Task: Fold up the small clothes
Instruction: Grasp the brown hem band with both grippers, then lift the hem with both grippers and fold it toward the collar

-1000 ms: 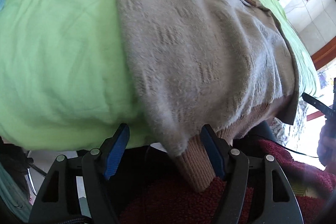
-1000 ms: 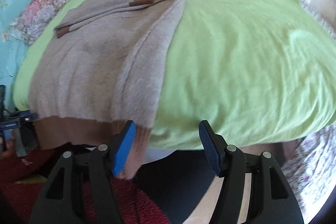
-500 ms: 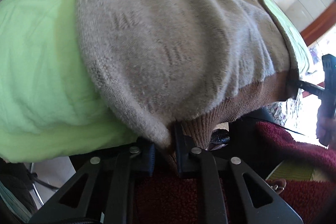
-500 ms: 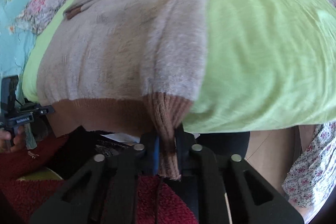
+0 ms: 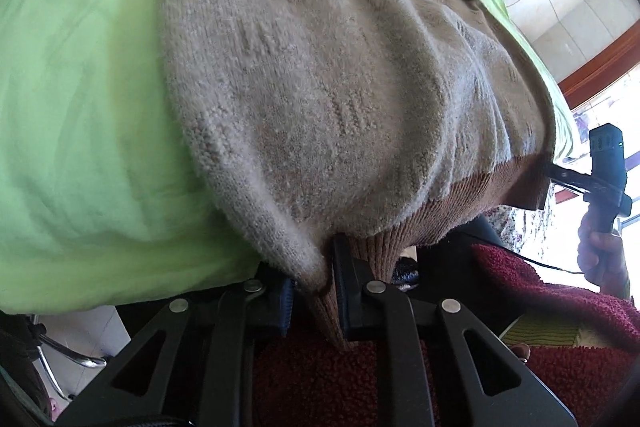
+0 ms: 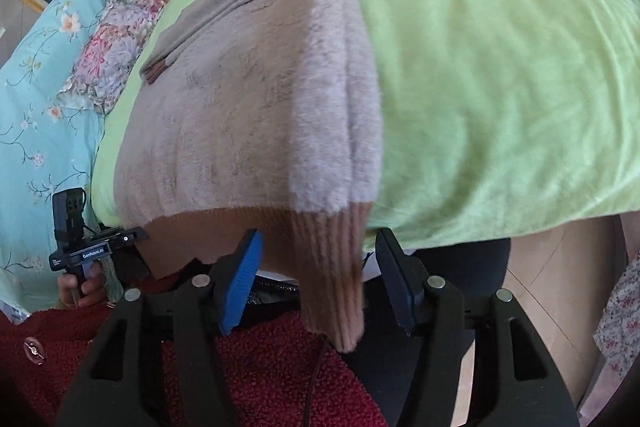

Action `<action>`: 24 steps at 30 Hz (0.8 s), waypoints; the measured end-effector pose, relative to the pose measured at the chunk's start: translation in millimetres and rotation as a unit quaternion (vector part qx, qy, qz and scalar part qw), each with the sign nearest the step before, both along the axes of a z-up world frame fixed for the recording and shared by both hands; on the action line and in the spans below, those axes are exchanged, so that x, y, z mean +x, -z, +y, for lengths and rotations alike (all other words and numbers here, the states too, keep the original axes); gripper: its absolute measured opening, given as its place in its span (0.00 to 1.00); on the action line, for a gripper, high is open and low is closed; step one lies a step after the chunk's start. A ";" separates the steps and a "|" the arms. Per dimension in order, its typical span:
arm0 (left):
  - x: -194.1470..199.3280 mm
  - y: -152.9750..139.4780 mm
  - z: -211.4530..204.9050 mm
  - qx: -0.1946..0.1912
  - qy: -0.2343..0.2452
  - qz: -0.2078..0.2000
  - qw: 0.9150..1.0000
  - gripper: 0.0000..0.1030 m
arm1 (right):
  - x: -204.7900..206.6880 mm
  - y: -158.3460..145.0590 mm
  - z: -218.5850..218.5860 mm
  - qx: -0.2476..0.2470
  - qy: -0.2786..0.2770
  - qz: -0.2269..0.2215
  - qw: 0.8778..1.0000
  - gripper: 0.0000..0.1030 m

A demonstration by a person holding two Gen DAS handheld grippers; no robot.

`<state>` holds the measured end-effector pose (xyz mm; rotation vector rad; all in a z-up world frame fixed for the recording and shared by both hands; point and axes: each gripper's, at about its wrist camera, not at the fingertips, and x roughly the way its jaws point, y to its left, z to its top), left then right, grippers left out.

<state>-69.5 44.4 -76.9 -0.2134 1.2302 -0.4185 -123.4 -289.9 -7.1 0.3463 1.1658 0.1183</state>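
I have the grey sweater (image 5: pixel 320 87) spread on the green sheet (image 5: pixel 80 107) with its brown ribbed hem (image 6: pixel 332 267) hanging over the near edge; my left gripper (image 5: pixel 314 291) pinches a hem corner, while my right gripper's (image 6: pixel 320 283) jaws are opening around the other corner, pads clear.

"GenRobot.AI" is printed on the left hand-held gripper (image 6: pixel 114 241).
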 end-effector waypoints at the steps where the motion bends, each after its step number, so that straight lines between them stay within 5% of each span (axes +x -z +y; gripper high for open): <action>1: -2.6 -3.2 -0.7 0.002 0.001 -0.008 1.000 0.07 | 0.3 0.1 0.6 0.000 -0.002 0.002 1.000 0.15; 2: -7.2 -8.5 2.5 0.006 0.003 -0.020 1.000 0.06 | -1.4 -1.5 -2.0 0.002 -0.001 0.004 1.000 0.08; 5: -21.7 -30.2 5.7 0.010 0.014 -0.065 0.998 0.06 | -14.1 -14.7 -17.1 0.029 -0.009 -0.011 0.999 0.08; 9: -30.2 -57.2 19.1 -0.031 -0.005 -0.098 0.995 0.05 | -21.3 -28.8 -27.8 0.093 -0.021 -0.041 0.995 0.08; 14: -21.5 -91.9 40.3 -0.092 -0.053 -0.137 0.985 0.05 | -13.0 -44.7 -26.9 0.208 -0.038 -0.112 0.971 0.08; 18: -2.4 -131.0 57.7 -0.114 -0.091 -0.198 0.969 0.05 | 7.3 -67.2 -31.6 0.264 -0.046 -0.176 0.947 0.08; 22: 33.5 -161.7 76.0 -0.139 -0.141 -0.257 0.946 0.05 | 38.5 -92.4 -35.8 0.269 -0.042 -0.229 0.935 0.08; 24: 51.4 -169.4 74.3 -0.141 -0.146 -0.270 0.941 0.05 | 56.7 -101.4 -41.2 0.271 -0.034 -0.251 0.929 0.08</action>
